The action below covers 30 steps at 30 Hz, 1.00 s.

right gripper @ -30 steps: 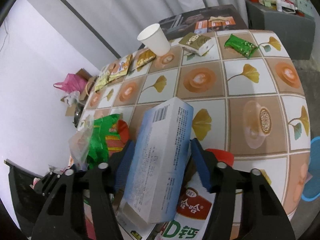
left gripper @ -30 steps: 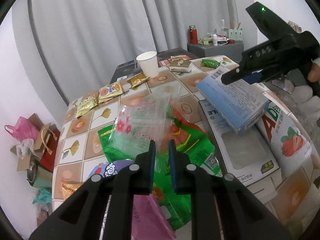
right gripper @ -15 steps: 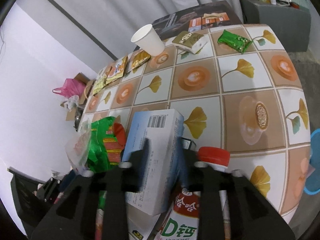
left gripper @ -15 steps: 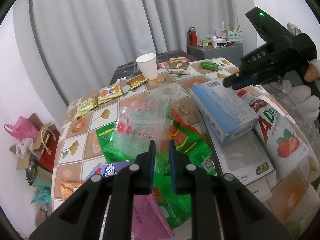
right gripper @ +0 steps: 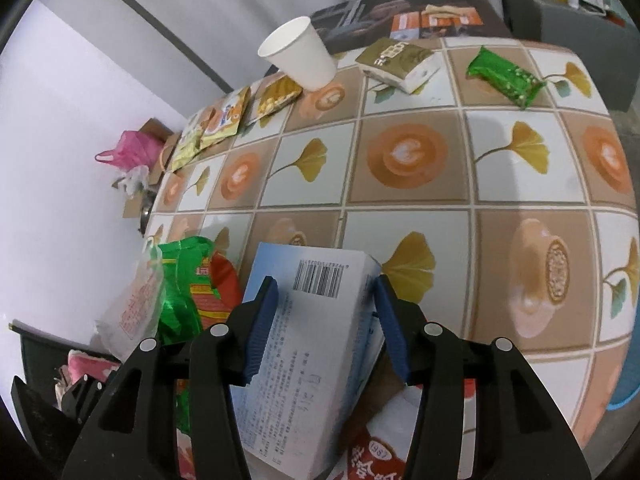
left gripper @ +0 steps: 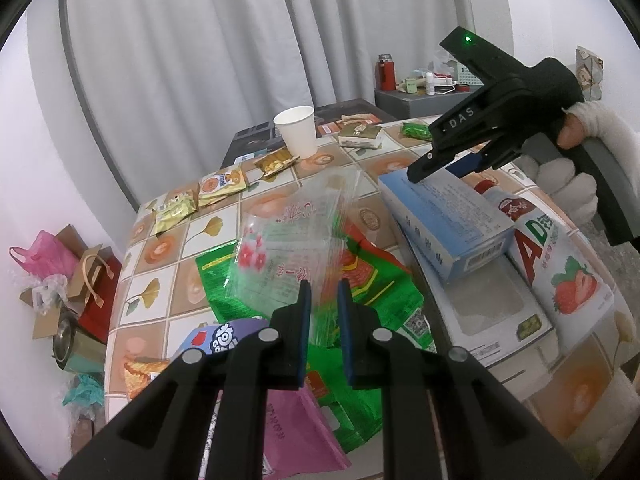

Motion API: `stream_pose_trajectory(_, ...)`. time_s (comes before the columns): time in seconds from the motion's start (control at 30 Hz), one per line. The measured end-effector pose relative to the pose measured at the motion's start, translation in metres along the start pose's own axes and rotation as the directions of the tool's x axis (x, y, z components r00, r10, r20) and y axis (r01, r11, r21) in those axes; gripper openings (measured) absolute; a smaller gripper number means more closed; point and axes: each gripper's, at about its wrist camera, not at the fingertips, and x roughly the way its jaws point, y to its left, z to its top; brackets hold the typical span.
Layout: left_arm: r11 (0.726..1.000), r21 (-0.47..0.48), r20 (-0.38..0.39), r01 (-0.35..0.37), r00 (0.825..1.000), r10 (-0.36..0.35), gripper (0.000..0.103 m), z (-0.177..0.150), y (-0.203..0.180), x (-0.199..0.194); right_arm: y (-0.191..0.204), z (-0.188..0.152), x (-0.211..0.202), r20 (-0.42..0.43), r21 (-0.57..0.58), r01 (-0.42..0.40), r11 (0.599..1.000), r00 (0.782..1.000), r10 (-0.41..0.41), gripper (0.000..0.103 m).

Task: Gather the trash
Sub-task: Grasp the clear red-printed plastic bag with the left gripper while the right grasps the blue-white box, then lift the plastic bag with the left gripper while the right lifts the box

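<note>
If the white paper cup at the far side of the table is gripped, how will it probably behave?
The paper cup looks empty and thin-walled, so it is probably light and may crush under a firm squeeze. Standing upright on a narrow base, it could tip if pushed.

1. Both views are bright and evenly lit by soft, diffuse light; no lamp or window shows, though the pale curtain (left gripper: 224, 60) looks uniformly lit
2. Shadows are faint: a soft grey one lies on the counter (right gripper: 496, 160) near its far right, another under the cup (right gripper: 298, 54)
3. Mild glare sits on the green wrapper (left gripper: 372, 276) and the clear bag (left gripper: 288, 252)
4. Fisheye bending is strong: the counter bulges like a dome and black vignette fills the corners
5. Focus is sharp centrally; the right tongs (right gripper: 326, 320) and box (right gripper: 316, 344) look slightly soft, and far shelf clutter is too small to read
</note>
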Motion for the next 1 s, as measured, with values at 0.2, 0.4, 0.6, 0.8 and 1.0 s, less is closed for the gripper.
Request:
stream_pose_trajectory(0.2, 1.000, 0.000, 0.001, 0.002, 1.000, -0.002, 0.013, 0.000, 0.001, 0.000, 0.001, 0.001, -0.006, 0.029, -0.004, -0.009, 1.000, 1.000, 0.009, 0.025)
stream_pose_trajectory(0.4, 1.000, 0.004, 0.003, 0.003, 1.000, -0.003, 0.013, 0.000, 0.002, -0.002, -0.001, 0.000, -0.012, 0.051, -0.008, -0.008, 1.000, 0.999, 0.009, 0.007)
stream_pose_trajectory(0.6, 1.000, 0.004, 0.004, 0.001, 1.000, -0.001, 0.013, 0.001, 0.003, -0.001, 0.004, -0.001, -0.018, 0.063, -0.011, 0.008, 1.000, 0.998, -0.007, 0.012)
stream_pose_trajectory(0.8, 1.000, 0.002, 0.005, 0.000, 1.000, 0.000, 0.013, 0.000, 0.002, -0.002, 0.042, -0.009, -0.019, 0.065, -0.159, 0.065, 0.985, 0.996, -0.055, 0.075)
stream_pose_trajectory(1.0, 1.000, 0.000, 0.009, -0.001, 1.000, 0.001, 0.013, 0.000, 0.003, -0.003, 0.070, -0.016, 0.008, 0.045, -0.261, 0.231, 0.937, 0.973, -0.227, 0.083)
